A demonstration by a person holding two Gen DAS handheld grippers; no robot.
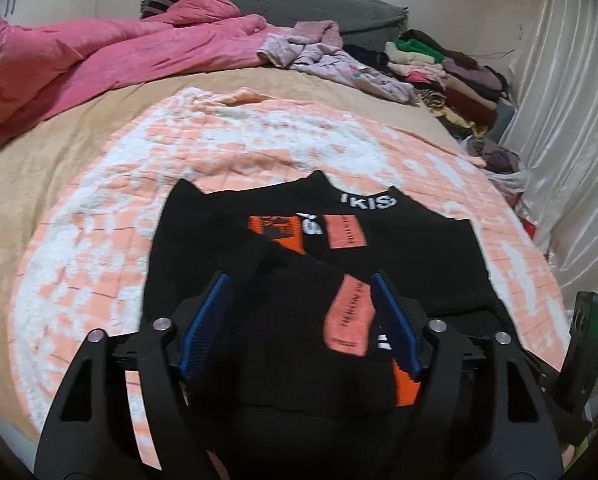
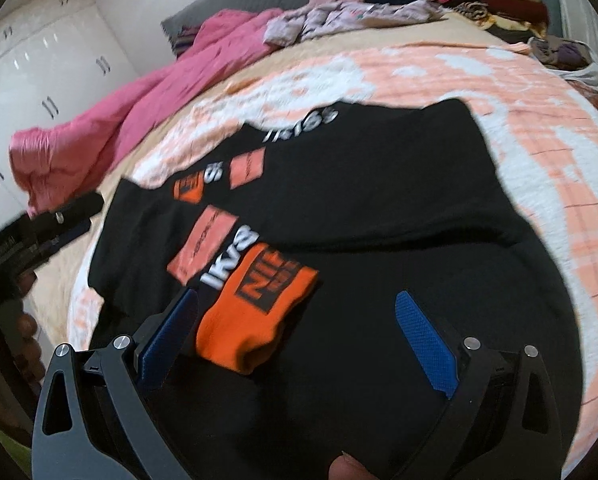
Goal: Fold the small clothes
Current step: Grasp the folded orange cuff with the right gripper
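- At far left, a pink quilt (image 1: 99, 60) is bunched aside, likely to free folding room.
- The left gripper (image 1: 299, 292) is held wide apart over a folded sleeve, gripping nothing.
- A black top (image 2: 359, 200) is spread flat on a peach blanket (image 1: 259, 132).
- The right gripper (image 2: 299, 316) is held wide apart above the top's orange cuff (image 2: 255, 312), gripping nothing.
- At far right, folded clothes (image 1: 451, 76) are stacked.

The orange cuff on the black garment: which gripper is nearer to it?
Right. The right gripper straddles the orange cuff; the left gripper sits off the black garment at its far edge.
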